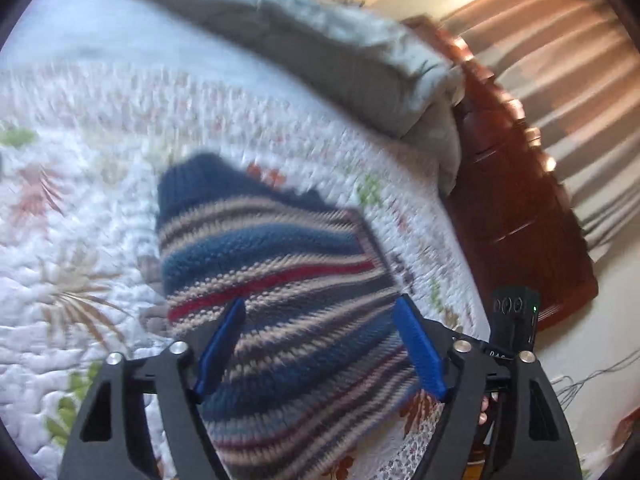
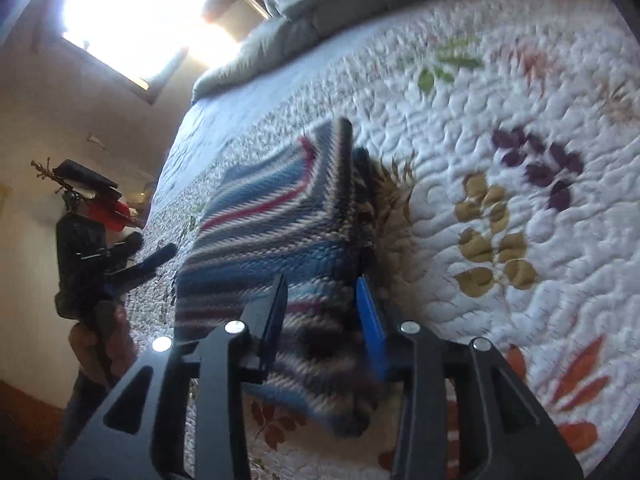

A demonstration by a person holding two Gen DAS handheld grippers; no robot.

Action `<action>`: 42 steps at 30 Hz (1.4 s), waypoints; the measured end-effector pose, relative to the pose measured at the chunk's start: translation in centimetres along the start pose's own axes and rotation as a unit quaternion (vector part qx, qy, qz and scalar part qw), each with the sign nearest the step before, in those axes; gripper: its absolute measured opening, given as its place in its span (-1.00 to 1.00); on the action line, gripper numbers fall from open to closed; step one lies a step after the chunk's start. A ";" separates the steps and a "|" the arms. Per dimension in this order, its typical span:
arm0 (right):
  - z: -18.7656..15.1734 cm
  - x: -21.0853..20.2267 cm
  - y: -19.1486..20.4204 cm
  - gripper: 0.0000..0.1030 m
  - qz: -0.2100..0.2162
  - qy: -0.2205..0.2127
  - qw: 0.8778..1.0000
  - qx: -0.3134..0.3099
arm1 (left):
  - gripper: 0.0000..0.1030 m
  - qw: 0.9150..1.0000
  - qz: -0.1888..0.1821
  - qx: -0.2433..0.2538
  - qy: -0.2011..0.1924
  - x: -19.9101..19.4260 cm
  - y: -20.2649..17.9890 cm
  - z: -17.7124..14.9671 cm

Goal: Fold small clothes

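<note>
A small striped knit sweater [image 1: 272, 280], blue with beige and red stripes, lies folded on a floral quilted bedspread [image 1: 72, 240]. My left gripper [image 1: 320, 312] is open, its blue fingers [image 1: 416, 352] spread just above the sweater's near edge. In the right wrist view the same sweater [image 2: 272, 232] lies ahead. My right gripper [image 2: 322, 292] is open over its near end, blue fingers [image 2: 372, 320] apart with fabric showing between them. The left gripper [image 2: 132, 268] shows at the bed's left edge. Both views are motion-blurred.
A grey folded duvet [image 1: 320, 40] lies along the head of the bed, also seen in the right wrist view [image 2: 304, 12]. A wooden bed frame [image 1: 520, 208] and striped curtain [image 1: 560, 60] are on the right. A bright window [image 2: 136, 12] sits at far left.
</note>
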State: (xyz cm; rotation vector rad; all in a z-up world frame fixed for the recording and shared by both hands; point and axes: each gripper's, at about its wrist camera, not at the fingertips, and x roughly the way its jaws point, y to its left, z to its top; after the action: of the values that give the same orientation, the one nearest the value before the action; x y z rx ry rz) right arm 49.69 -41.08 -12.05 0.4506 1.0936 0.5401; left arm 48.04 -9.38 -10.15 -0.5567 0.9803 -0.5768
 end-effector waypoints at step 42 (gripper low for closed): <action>3.2 6.1 -7.3 0.80 0.087 0.085 0.972 0.199 | 0.92 0.971 -0.076 -0.214 0.078 1.0 11.3 -3.1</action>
State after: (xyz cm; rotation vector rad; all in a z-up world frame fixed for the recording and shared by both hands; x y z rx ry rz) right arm 56.18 -43.29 -19.42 0.8691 1.3406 0.5188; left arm 48.00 -2.43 -19.68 -0.9898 1.2284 -0.5528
